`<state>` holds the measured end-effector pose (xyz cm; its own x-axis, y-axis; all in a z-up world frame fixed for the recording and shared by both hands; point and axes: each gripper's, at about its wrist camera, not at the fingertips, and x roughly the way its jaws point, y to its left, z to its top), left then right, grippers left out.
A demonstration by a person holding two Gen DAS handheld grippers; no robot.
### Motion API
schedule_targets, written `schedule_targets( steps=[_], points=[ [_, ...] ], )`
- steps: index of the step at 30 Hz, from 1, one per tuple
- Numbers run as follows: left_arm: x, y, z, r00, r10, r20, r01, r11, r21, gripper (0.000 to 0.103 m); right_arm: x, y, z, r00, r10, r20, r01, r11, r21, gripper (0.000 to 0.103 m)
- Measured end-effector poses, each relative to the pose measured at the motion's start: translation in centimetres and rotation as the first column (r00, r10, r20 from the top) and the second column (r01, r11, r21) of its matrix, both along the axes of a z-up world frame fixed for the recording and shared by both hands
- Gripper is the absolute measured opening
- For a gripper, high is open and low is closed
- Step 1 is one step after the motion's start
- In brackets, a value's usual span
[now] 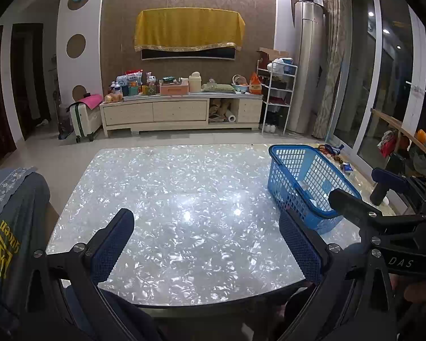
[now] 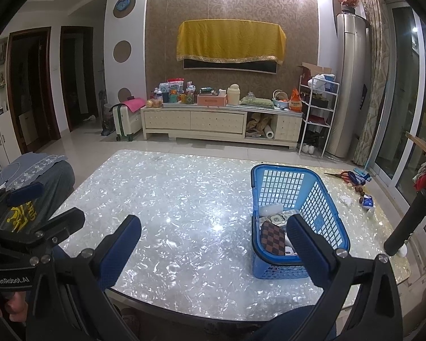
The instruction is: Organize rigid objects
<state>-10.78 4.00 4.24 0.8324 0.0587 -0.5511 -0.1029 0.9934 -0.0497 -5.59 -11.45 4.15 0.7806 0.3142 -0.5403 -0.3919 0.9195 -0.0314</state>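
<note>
Two hand-held tools hover over the near edge of a pearl-patterned bench [image 2: 184, 199], both spread wide and holding nothing. The blue plastic basket [image 2: 323, 199] stands at the bench's right side, its long axis running toward the far edge, with a checkered wallet [image 2: 272, 237] and other small items inside. The right tool [image 2: 213, 236] is nearer; the left tool [image 1: 204, 233] has it off to its right.

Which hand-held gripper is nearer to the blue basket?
Right. The right hand-held gripper has one finger overlapping the blue basket; the left hand-held gripper is open over bare table, left of it.
</note>
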Motion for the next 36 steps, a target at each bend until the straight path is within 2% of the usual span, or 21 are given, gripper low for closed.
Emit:
schedule_targets(
  steps=[36],
  points=[
    [0.5, 1.3, -0.2, 0.999, -0.033, -0.019, 0.033, 0.999, -0.006, 0.103, 0.1, 0.0, -0.2, 1.0, -0.004, -0.022, 0.005, 1.0, 0.004, 0.103]
  ],
)
